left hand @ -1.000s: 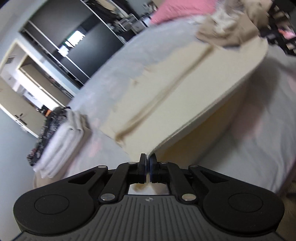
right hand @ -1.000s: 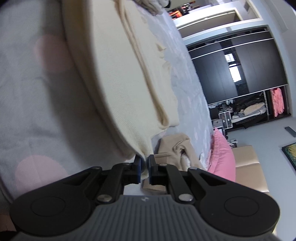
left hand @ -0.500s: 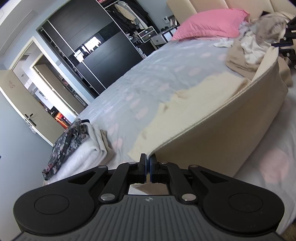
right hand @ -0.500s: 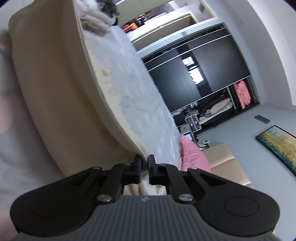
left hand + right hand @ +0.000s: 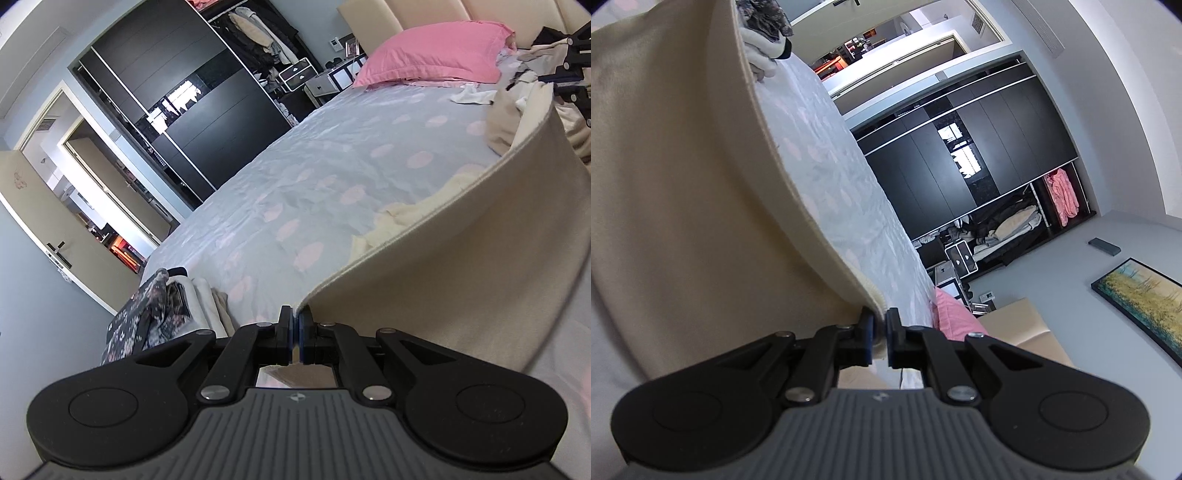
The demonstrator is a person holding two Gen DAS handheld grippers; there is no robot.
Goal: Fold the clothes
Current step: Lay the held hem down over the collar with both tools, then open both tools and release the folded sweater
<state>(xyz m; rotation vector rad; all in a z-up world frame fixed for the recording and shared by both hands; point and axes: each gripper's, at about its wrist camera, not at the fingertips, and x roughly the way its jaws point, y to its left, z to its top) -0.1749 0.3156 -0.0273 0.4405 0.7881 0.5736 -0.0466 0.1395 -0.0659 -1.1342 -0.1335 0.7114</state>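
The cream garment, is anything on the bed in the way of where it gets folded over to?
Nothing visible blocks it. Both the left gripper and the right gripper pinch an edge of the cream garment, lifted above the bedsheet. The folded stack lies off to one side, the unfolded pile to the other.

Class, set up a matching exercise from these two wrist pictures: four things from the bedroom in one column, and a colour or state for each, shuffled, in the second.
Things:
1. pillow
2. garment
3. wardrobe doors
4. folded stack

Descriptions:
a. cream, lifted by an edge
b. black
c. pink
d. lying at the bed's far corner

Pairs: 1-c, 2-a, 3-b, 4-d. Left tongs and right tongs each pinch the garment's edge.
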